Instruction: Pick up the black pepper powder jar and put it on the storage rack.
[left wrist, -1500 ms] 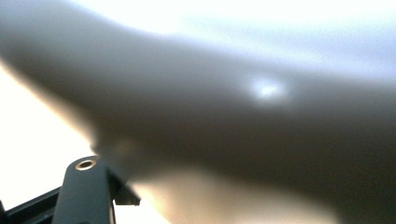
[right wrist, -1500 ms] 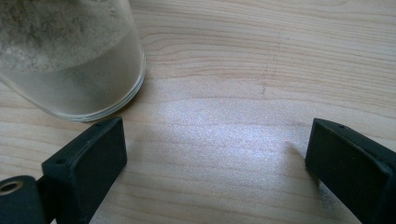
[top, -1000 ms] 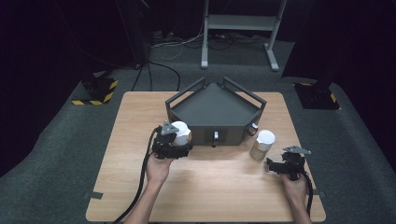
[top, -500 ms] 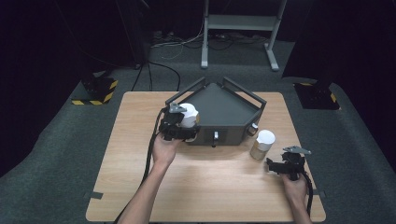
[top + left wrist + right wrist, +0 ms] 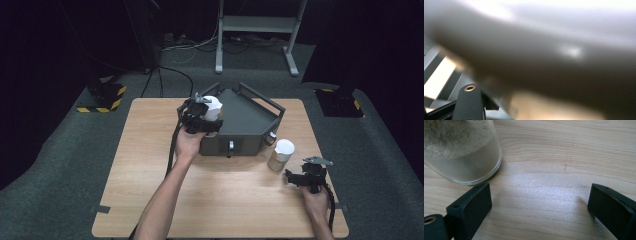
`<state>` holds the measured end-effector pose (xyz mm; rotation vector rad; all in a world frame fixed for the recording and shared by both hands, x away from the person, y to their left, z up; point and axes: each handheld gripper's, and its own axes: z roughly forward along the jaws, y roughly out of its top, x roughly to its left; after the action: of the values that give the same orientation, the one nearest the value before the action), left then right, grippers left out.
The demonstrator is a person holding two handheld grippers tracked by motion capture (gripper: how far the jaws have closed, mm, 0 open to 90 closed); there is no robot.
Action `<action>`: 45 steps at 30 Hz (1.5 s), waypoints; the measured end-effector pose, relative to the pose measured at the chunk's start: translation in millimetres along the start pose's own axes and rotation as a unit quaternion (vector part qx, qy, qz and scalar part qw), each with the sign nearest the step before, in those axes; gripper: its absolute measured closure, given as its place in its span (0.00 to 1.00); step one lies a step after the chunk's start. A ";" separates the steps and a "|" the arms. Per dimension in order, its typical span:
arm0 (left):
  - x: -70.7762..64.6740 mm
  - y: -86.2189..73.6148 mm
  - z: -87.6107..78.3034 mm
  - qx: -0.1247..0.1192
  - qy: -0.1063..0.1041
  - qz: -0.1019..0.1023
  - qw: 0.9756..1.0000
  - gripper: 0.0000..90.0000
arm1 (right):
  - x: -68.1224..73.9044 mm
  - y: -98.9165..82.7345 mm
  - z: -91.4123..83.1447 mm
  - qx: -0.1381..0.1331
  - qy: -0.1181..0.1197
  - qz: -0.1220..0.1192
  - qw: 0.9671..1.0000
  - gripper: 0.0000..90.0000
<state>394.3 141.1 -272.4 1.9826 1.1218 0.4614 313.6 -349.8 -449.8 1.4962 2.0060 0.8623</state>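
At the far side of the desk (image 5: 150, 150), our left claw (image 5: 202, 117) is clamped on a white-lidded jar (image 5: 213, 107), holding it in the air over the near-left corner of a dark, open-topped box (image 5: 250, 125). In the left gripper view the jar (image 5: 549, 50) is a pale blur pressed close between the jaws. To do this step well, we judge that we should carry the jar clear over the box wall, keep it upright, lower it inside, and only then loosen the grip. What the held jar contains cannot be made out. A second jar (image 5: 281, 155) stands just off the box's near-right corner; the right gripper view shows pale powder in this jar (image 5: 461, 150). Our right claw (image 5: 305, 177) rests nearby, near the desk's right edge, jaws spread wide and empty.
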 end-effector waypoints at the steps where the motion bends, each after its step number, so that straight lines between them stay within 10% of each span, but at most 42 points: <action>1: -1.4 2.3 3.5 0.002 0.005 0.000 1.000 0.34 | 0.0 0.0 0.0 0.000 0.000 0.000 1.000 0.05; 14: -1.1 11.4 42.6 0.014 0.034 -0.023 0.999 0.34 | 0.0 0.0 0.1 0.000 0.000 0.000 1.000 0.05; 45: -6.4 -0.6 48.8 0.003 0.046 0.003 0.999 0.34 | -0.1 0.2 0.1 0.000 0.001 -0.001 1.000 0.05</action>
<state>421.6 113.5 -302.5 1.9871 1.1755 0.5574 313.8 -349.8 -449.8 1.4932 2.0092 0.8637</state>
